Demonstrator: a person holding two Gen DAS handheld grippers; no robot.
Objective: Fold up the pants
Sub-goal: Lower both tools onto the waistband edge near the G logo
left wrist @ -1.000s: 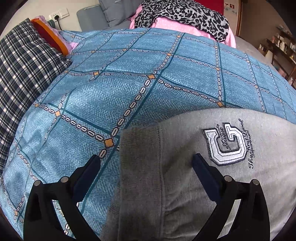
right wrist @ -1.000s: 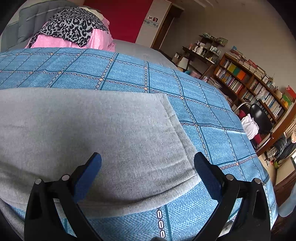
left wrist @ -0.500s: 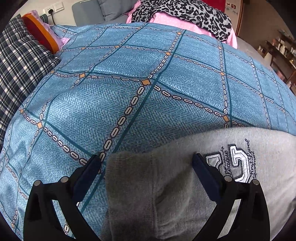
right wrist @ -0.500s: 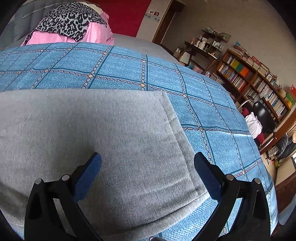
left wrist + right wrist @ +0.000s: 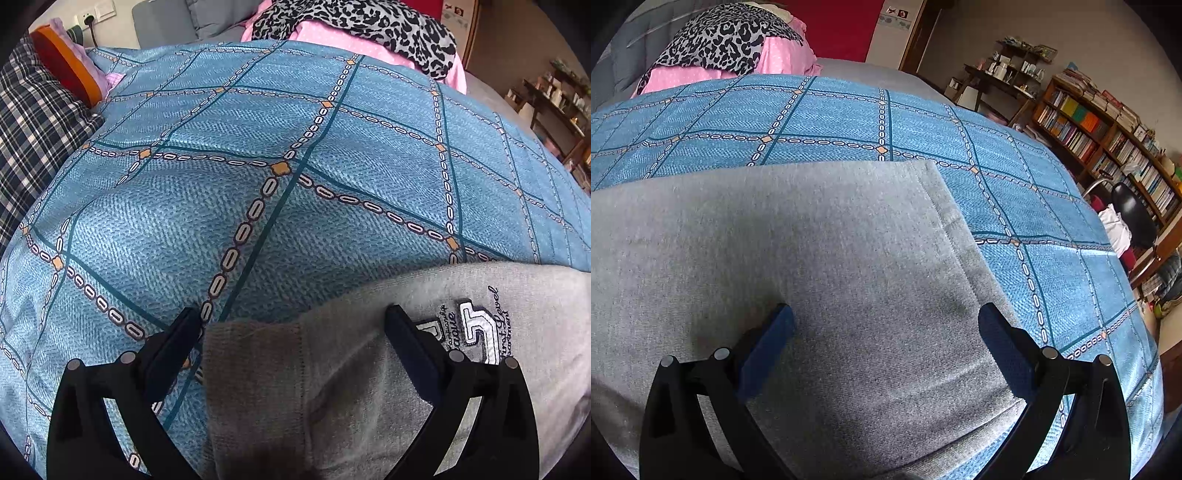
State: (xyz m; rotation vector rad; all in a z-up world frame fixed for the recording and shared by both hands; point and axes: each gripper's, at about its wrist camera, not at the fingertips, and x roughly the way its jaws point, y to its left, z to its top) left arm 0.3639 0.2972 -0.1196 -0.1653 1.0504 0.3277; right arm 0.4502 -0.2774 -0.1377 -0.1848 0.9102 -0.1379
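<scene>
Grey sweatpants [image 5: 369, 387] lie flat on the blue patterned bedspread [image 5: 258, 166]. In the left wrist view their darker ribbed waistband [image 5: 255, 376] sits between the fingers of my left gripper [image 5: 293, 321], which is open just above it. An embroidered letter patch [image 5: 476, 332] shows beside the right finger. In the right wrist view the leg end of the grey sweatpants [image 5: 812, 258], with its stitched hem [image 5: 964, 236], lies under my right gripper [image 5: 884, 321], also open and holding nothing.
A plaid pillow [image 5: 33, 129] and an orange-edged cushion [image 5: 62, 62] lie at the left. Pink and leopard-print bedding [image 5: 727, 40] is piled at the bed's head. Bookshelves [image 5: 1108, 129], a desk and a black chair [image 5: 1134, 214] stand beyond the bed's right edge.
The left gripper has drawn back and down toward the waistband, so the patch now sits near its right finger. The right gripper has come closer over the leg end. Both stay open.
</scene>
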